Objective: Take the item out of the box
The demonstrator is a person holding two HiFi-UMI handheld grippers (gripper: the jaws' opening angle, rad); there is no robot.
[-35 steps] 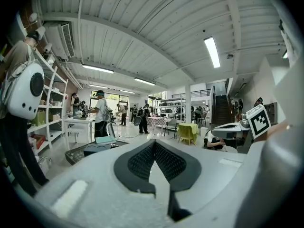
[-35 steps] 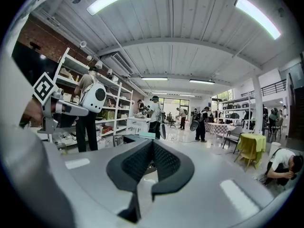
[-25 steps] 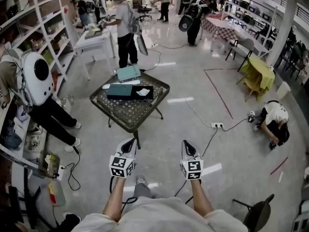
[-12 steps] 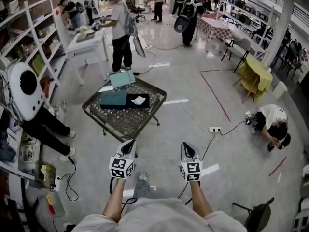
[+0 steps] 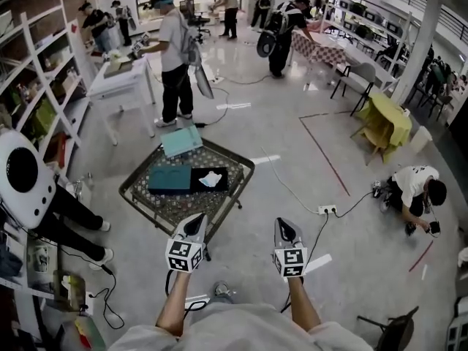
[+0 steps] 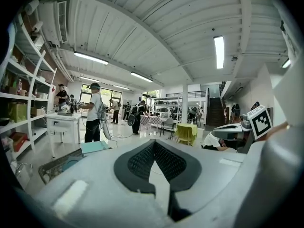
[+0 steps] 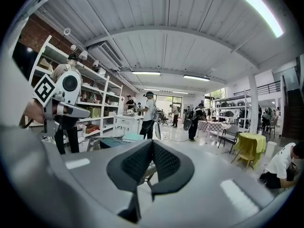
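A low dark mesh-top table [image 5: 175, 209] stands just ahead of me. On it lie a teal box [image 5: 170, 180] and, beside it, a black open tray [image 5: 196, 183] with a white crumpled item [image 5: 210, 179] inside. A teal lid [image 5: 181, 140] rests on the table's far edge. My left gripper [image 5: 197, 219] hovers at the table's near edge, shut and holding nothing. My right gripper [image 5: 284, 225] hangs over the floor to the table's right, also shut and holding nothing. The left gripper view shows the left gripper's pads [image 6: 142, 159] together, and the right gripper view shows the right gripper's pads [image 7: 137, 160] meeting too.
A person with a round white backpack [image 5: 20, 178] stands close at the left by the shelves [image 5: 36, 86]. Another person [image 5: 174, 57] stands behind the table near a white desk [image 5: 121, 75]. A power strip [image 5: 327, 210] with cables lies on the floor; someone crouches at right [image 5: 418, 189].
The view has advanced toward the table, which now lies closer to both grippers. Both grippers keep the same pose and stay shut. The bystanders have shifted slightly.
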